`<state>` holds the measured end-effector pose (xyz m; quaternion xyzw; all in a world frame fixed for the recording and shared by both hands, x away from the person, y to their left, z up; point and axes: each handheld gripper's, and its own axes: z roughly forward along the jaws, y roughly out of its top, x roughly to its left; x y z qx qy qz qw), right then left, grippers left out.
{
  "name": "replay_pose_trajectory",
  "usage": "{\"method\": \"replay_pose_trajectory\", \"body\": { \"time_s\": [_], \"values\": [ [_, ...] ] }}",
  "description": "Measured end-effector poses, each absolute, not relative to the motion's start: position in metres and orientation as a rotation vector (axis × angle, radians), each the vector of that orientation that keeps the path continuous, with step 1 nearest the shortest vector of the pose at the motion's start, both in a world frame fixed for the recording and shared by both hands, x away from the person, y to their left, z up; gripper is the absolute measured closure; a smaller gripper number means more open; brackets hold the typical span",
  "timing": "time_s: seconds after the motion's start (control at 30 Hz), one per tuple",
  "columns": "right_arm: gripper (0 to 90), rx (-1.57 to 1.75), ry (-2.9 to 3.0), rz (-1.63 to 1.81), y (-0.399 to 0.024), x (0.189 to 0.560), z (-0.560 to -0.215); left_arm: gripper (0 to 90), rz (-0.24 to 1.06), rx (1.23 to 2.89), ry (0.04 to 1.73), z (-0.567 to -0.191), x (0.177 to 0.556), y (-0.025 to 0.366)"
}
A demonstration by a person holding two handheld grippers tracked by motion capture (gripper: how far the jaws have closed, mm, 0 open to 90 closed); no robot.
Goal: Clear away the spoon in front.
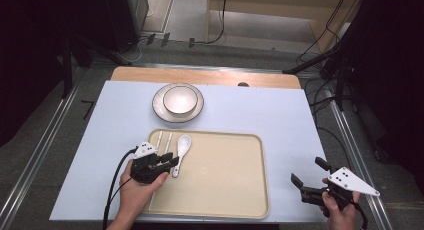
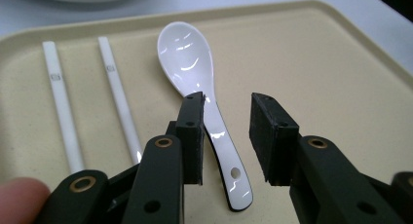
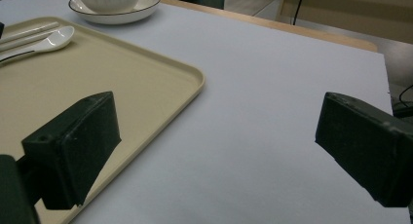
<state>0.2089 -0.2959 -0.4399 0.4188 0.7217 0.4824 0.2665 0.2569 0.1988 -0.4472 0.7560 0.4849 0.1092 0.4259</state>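
The left tongs [image 2: 226, 136] stand released astride the handle of the white spoon [image 2: 195, 83] lying on the tray [image 2: 341, 87] beside the chopsticks [image 2: 61, 102] — clenching looks next — while the right tongs [image 3: 214, 151] gape off-tray.

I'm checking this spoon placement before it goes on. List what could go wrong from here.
1. The left hand-held gripper stands open around the handle of the glossy white ceramic spoon; one pad sits close against it, so pulling away could drag or spin the spoon.
2. The two white chopsticks lie right beside the spoon on the beige plastic tray; a nudge could knock them askew.
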Motion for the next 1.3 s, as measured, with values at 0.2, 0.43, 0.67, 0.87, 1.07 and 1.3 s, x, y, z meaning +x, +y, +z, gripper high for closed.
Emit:
{"method": "replay_pose_trajectory", "body": {
  "time_s": [0.2,0.43,0.67,0.87,1.07,1.3],
  "values": [
    [2.6,1.128,1.950,1.303,-0.296,0.209,-0.440,66.3,0.300,1.927,1.261,-0.454,0.258,0.188],
    [2.6,1.131,1.946,1.305,-0.297,0.209,-0.440,65.0,0.334,1.974,1.294,-0.458,0.257,0.182],
    [2.6,1.130,1.947,1.304,-0.297,0.209,-0.440,68.2,0.376,2.003,1.330,-0.460,0.256,0.177],
    [2.6,1.130,1.947,1.305,-0.297,0.209,-0.440,72.6,0.386,1.989,1.369,-0.461,0.256,0.178],
    [2.6,1.131,1.947,1.305,-0.297,0.209,-0.440,76.2,0.406,1.963,1.416,-0.460,0.257,0.179],
    [2.6,1.128,1.951,1.303,-0.297,0.209,-0.440,76.8,0.411,1.941,1.449,-0.460,0.259,0.178]
  ]
}}
